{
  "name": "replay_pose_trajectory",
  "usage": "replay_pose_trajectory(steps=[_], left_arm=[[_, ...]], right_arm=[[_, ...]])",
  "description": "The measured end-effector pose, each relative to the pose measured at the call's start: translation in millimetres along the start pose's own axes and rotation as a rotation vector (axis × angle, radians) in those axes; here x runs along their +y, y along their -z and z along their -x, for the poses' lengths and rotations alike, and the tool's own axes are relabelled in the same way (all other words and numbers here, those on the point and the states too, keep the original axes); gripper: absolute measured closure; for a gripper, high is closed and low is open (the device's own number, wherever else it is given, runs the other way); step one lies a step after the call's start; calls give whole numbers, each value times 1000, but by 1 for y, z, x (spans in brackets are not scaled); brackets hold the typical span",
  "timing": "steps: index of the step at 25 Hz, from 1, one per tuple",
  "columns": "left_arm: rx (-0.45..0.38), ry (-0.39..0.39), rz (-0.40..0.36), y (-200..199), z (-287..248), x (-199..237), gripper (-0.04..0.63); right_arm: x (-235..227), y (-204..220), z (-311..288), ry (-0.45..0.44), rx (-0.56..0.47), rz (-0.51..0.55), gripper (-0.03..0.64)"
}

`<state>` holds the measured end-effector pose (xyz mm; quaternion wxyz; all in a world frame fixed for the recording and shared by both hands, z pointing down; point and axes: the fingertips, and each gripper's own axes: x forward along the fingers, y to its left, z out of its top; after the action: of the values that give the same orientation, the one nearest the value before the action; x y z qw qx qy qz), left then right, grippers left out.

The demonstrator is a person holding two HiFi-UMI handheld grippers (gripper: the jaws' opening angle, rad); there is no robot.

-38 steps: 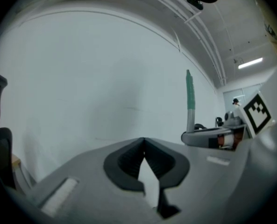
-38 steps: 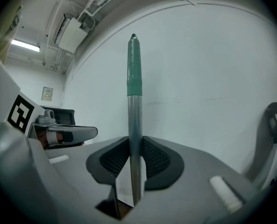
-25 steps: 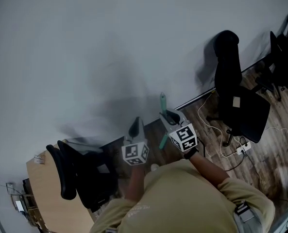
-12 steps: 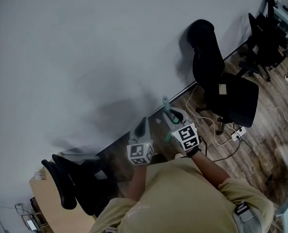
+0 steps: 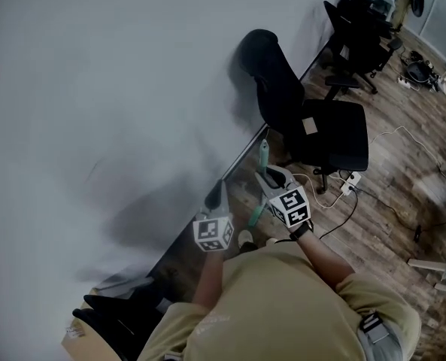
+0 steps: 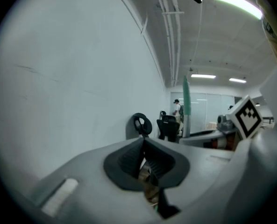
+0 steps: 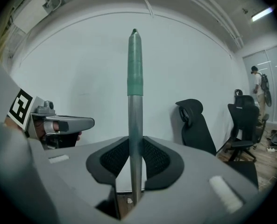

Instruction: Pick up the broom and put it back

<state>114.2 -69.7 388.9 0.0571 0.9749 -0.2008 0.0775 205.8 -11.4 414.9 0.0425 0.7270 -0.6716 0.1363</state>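
One broom (image 7: 134, 87) is standing upright in our right claw (image 7: 135, 148), which is pinching its smooth round metal pole between ribbed black jaws, below the green grip. We are holding both arms out nearly level toward the pale wall (image 5: 132, 89). Our left claw (image 6: 144, 144), pressed together on nothing, is hovering just left of the broom.

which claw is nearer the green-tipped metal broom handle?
Right. The right claw is clamped on the green-tipped metal broom handle; the left claw sits apart to its left, empty.
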Motion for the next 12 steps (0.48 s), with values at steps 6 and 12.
replay_pose_trajectory(steps=[6,12], left_arm=[[17,90,28,4,-19,19,594],[33,142,65,16,-24,48,594]], right_arm=[[-5,11,-15,97,57,55,528],[-11,41,-30,177,139,41,528]])
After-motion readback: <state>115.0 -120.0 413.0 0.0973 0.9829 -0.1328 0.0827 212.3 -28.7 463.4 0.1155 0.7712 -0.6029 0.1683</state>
